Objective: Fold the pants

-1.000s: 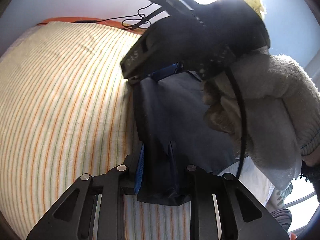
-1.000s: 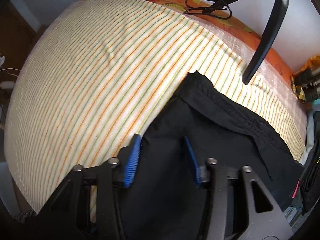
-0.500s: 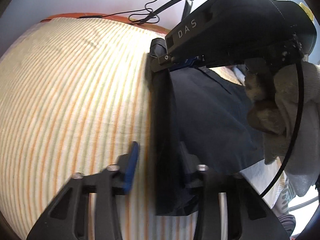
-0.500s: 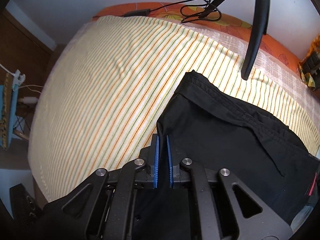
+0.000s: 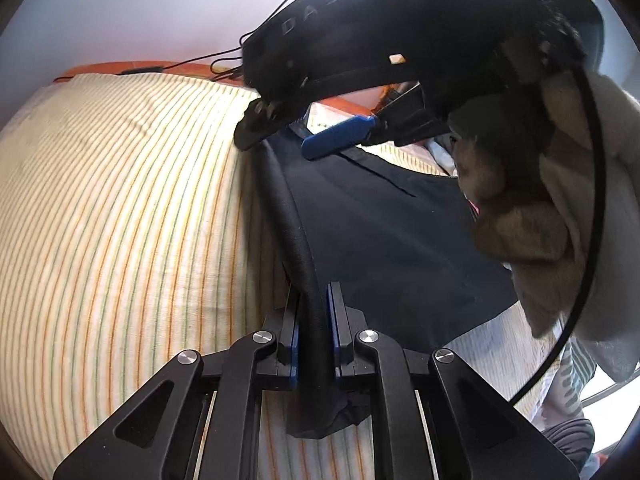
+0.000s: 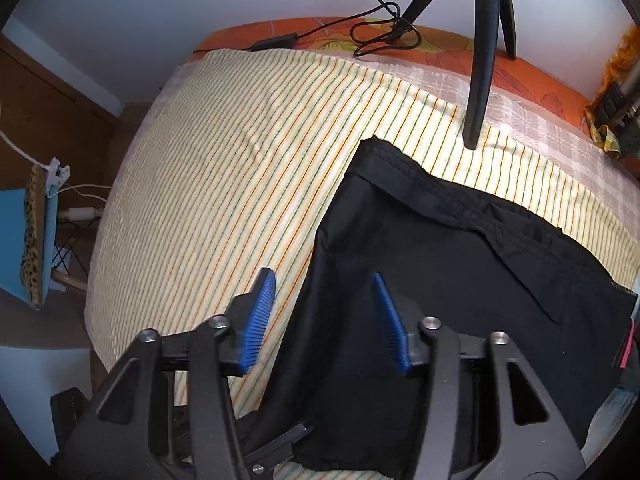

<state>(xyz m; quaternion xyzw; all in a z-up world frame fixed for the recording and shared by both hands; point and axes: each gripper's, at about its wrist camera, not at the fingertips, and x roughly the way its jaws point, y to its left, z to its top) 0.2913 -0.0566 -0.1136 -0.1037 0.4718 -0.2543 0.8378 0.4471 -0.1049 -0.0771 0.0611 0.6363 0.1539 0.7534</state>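
Black pants (image 5: 380,232) lie on a striped bed sheet (image 5: 120,208). My left gripper (image 5: 314,320) is shut on the pants' folded left edge near the front. My right gripper (image 5: 316,136), held in a hand with a cream sleeve, hovers over the pants' far corner. In the right wrist view that gripper (image 6: 324,308) is open, its blue pads (image 6: 260,320) either side of the pants' (image 6: 460,280) left edge. The waistband (image 6: 440,196) runs across the far side.
A black tripod leg (image 6: 480,68) and a coiled cable (image 6: 384,36) stand at the far edge of the bed on an orange mattress (image 6: 540,84). A blue chair (image 6: 32,248) is left of the bed. The sheet (image 6: 220,160) stretches left.
My left gripper has closed on the pants' edge. My right gripper, shut on the fabric half a second ago, has opened and let go.
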